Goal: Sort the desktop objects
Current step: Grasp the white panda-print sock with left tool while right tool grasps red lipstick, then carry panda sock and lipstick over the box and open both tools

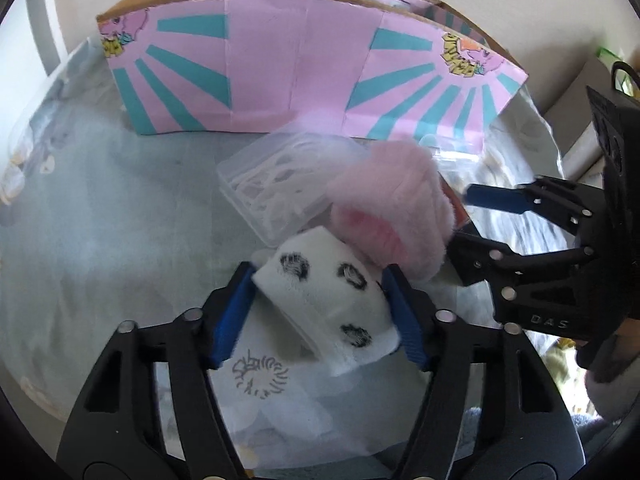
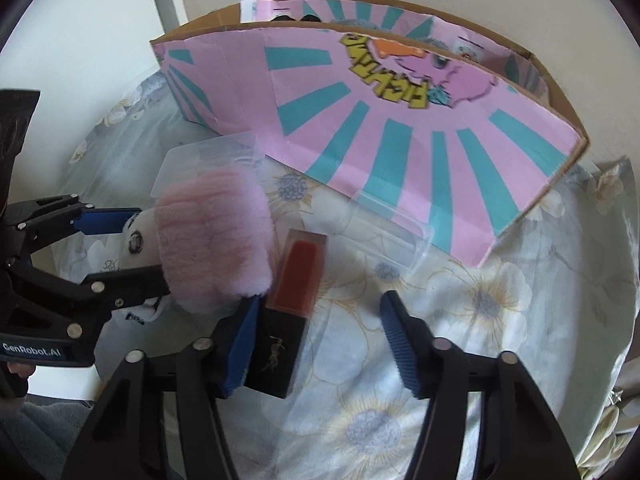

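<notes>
Two claws are working the same little heap, close together in front of the pink-and-teal box (image 2: pixel 380 128). The left claw (image 1: pixel 320 312) has its blue pads pressed against both sides of a white spotted item (image 1: pixel 328 304), soft-looking, possibly a folded sock, so I read that as a firm pinch, the piece held just above a white bag (image 1: pixel 272 396) on the floral cloth (image 2: pixel 500 340). A fluffy pink item (image 1: pixel 392 216) leans against the white one's far edge, touching it, which is likely why the grip sits low and square: take one piece without dragging its neighbour.

Over to the right claw (image 2: pixel 320 340): jaws spread wide, gripping nothing. Its left pad lies against a red lip gloss (image 2: pixel 292 304) with a black cap, flat on the cloth just beside the pink fluff; the other pad stands well clear. I'd call that lining up for a grab.

A clear plastic case (image 1: pixel 272 188) sits behind the heap, near the box wall. The box is open-topped and presumably the sorting destination.

Pose: the left claw points toward the box from the near side, the right reaches in across from the side, tips angled down.
</notes>
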### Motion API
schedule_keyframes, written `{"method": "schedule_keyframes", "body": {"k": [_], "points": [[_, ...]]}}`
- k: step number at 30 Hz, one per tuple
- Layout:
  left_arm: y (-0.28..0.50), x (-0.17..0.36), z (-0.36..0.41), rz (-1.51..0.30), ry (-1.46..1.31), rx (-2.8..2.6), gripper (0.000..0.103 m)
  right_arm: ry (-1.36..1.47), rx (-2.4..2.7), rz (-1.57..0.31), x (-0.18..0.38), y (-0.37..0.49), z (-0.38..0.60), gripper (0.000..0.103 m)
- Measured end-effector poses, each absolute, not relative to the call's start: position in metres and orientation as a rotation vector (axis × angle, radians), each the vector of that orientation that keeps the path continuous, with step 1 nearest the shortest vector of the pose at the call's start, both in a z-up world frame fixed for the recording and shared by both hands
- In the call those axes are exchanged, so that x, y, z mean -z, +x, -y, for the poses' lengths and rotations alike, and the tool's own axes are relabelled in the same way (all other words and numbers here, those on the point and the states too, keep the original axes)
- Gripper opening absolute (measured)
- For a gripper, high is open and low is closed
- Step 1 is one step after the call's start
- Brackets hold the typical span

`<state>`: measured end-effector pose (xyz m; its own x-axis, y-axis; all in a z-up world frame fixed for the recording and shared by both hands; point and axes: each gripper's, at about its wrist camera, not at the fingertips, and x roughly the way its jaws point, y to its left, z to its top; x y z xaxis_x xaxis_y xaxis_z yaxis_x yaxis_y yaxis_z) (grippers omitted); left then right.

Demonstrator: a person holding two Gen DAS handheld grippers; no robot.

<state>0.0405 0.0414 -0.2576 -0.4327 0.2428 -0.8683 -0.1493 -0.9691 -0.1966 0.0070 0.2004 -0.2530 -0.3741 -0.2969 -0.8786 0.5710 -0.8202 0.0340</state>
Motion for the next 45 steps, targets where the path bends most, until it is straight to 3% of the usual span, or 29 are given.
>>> {"method": "schedule_keyframes", "body": {"k": [2,8,24,45], "points": [[0.042,0.258,-0.044,0.105,-1.519,-2.465,0.055,1.312,2.201,-0.386,0.253,0.008,-0.197,0.037],[0.047,0.255,-0.04,0.125,-1.509,-2.457,0.045,1.294,2.193,-0.391,0.253,0.011,-0.195,0.019],[0.061,0.231,-0.036,0.095,-1.479,-2.441,0.039,1.288,2.218,-0.35,0.237,0.014,-0.209,0.018],[0.006,0.11,-0.016,0.0,-1.264,-2.477,0.039,1.224,2.32,-0.303,0.133,-0.013,-0.226,0.018]]}}
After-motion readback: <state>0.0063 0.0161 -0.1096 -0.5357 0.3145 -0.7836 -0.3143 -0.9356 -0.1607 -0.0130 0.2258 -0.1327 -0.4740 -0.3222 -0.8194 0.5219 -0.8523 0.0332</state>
